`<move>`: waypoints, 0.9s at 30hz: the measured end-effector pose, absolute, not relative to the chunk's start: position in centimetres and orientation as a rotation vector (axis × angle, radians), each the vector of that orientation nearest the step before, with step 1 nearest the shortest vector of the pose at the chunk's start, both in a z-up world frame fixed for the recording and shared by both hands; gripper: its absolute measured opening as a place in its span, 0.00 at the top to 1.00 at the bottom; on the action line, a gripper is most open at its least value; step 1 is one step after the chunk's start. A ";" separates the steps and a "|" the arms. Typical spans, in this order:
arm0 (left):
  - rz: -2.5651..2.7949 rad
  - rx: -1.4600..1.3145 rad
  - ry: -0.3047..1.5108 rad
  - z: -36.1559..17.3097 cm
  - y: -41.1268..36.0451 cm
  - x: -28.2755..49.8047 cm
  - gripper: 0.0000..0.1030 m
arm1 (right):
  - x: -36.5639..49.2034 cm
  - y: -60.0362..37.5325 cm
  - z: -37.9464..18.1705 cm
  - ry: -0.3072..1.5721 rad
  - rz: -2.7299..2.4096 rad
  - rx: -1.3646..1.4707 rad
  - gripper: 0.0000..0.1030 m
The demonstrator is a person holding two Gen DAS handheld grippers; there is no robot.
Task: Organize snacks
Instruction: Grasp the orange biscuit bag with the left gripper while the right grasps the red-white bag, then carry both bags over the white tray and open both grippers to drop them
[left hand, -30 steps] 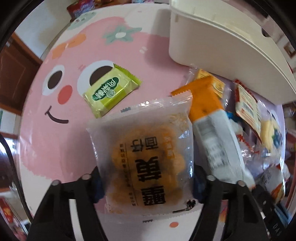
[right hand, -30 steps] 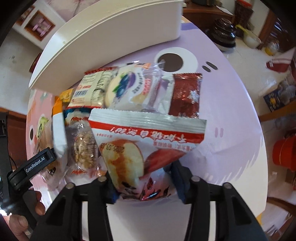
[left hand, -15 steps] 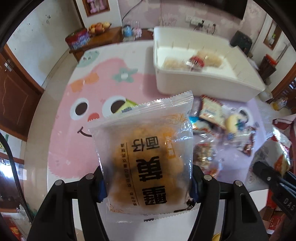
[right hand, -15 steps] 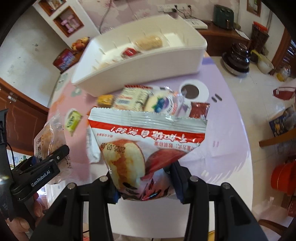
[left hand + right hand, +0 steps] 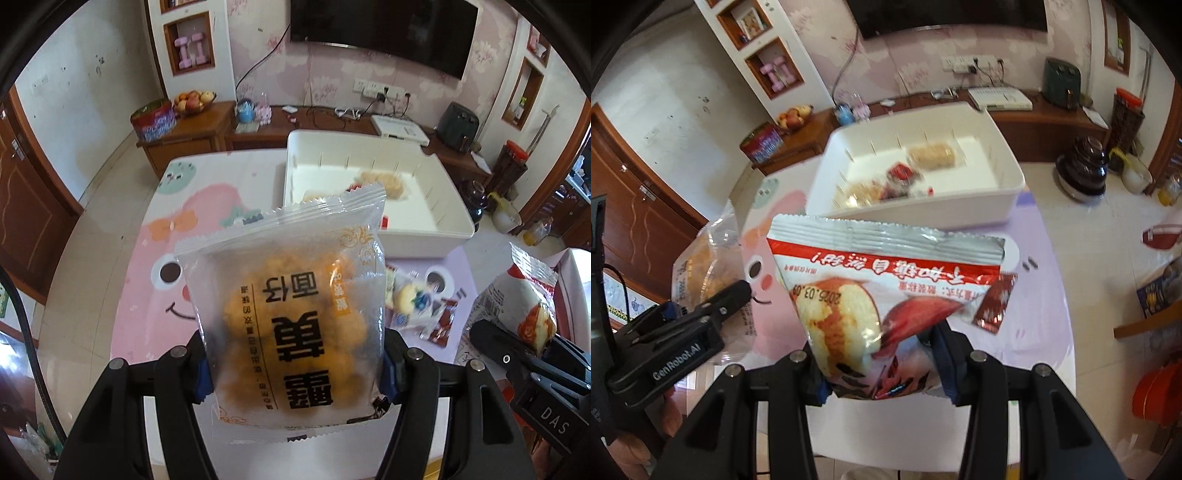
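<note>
Tongs on the left (image 5: 295, 363) are clamping a clear packet of golden puffs (image 5: 291, 314); right tongs (image 5: 882, 363) are gripping a red-and-white bread packet (image 5: 882, 291) above the bench (image 5: 1034, 314).

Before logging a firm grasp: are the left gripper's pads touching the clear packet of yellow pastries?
Touching. The left wrist view shows both blue pads of the left gripper pressed against the clear pastry packet's side edges.

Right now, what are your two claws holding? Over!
Left gripper shut on clear bag of golden puffs. Right gripper shut on red-and-white cake packet. Both held above the table; white divided bin ahead, nothing blocking.
</note>
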State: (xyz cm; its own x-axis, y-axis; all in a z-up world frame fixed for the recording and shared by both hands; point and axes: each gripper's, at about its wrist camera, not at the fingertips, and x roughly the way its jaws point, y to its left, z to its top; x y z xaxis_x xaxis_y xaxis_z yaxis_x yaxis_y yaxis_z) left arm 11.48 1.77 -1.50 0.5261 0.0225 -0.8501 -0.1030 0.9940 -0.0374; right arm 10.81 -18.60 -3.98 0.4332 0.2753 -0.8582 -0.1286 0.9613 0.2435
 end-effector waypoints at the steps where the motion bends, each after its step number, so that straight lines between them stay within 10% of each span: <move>1: 0.074 -0.084 1.008 -1.2 1.7 11.7 0.36 | 11.0 -18.5 -3.7 1.088 0.255 0.147 0.56; 27: -0.040 0.004 0.851 3.8 -1.1 25.7 0.36 | 24.8 -19.7 1.8 0.892 0.087 0.170 0.56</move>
